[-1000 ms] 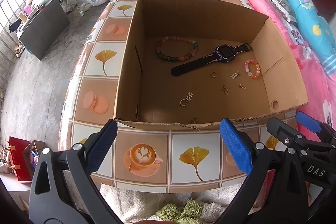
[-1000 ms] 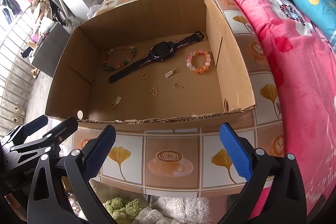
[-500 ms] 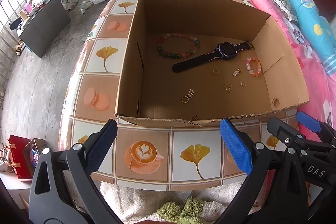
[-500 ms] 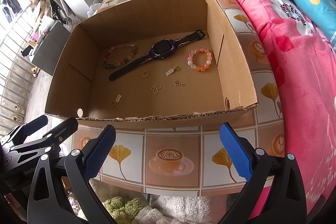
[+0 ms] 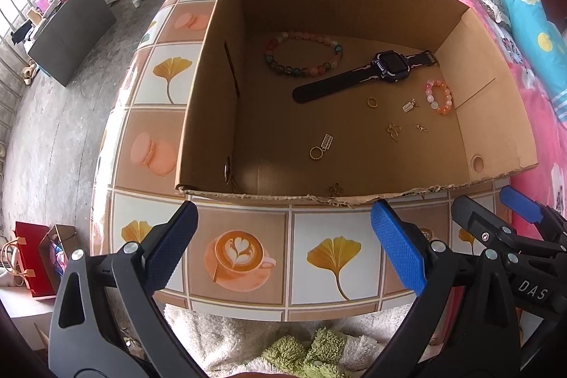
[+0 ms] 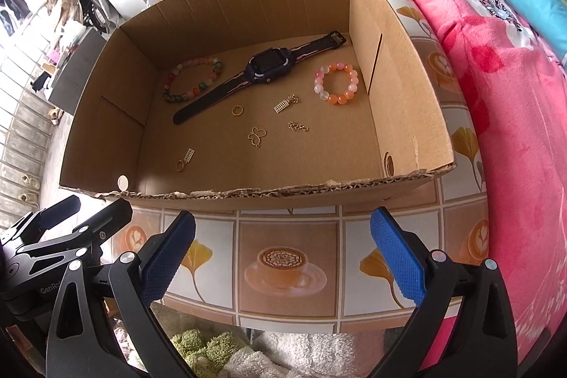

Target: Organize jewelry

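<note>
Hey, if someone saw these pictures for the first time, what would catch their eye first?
Probably the open cardboard box on the patterned tablecloth, with a black watch lying across its floor between two bead bracelets and small gold trinkets. Next, the bright pink blanket to the right.

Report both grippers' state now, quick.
Left gripper: open, holding nothing, short of the box.
Right gripper: open, holding nothing.
</note>
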`<state>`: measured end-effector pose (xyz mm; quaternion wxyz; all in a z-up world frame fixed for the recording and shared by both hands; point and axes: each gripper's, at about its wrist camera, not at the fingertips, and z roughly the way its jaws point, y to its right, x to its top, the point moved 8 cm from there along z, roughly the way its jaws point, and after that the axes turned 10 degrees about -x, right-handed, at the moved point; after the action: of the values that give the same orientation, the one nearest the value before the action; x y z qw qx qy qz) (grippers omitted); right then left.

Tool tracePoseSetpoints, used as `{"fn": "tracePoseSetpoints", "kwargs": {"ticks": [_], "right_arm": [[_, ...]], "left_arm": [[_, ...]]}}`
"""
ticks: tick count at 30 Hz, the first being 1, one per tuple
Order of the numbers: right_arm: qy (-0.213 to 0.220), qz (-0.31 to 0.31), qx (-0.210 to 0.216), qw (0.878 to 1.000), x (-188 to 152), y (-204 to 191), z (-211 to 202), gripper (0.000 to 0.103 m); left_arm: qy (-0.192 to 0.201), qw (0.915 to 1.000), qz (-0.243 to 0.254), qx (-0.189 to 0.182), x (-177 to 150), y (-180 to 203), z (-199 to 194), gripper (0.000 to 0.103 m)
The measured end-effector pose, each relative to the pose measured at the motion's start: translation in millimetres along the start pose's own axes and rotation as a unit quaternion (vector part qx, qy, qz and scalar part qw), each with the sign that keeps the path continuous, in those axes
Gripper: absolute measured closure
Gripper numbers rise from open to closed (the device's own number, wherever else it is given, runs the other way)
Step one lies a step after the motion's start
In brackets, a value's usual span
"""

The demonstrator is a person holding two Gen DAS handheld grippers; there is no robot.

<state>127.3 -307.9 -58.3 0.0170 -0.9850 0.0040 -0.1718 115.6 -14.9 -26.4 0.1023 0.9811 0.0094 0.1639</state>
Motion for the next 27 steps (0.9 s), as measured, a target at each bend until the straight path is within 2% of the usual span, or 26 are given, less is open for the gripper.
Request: {"fn": "tracePoseSetpoints", "kwargs": {"ticks": [13, 27], "right_arm": [[-0.008, -0.001, -0.005, 1.000, 3.3, 0.7, 9.9, 0.007], [-0.009, -0.003, -0.005, 1.000, 2.7, 1.3, 9.3, 0.007]], "left_arm": [[-0.022, 0.9997, 0.003, -0.004, 0.5, 3.0, 12.1, 0.009], [-0.022, 0.9997, 0.004, -0.004, 0.1, 3.6, 11.6, 0.009]]}}
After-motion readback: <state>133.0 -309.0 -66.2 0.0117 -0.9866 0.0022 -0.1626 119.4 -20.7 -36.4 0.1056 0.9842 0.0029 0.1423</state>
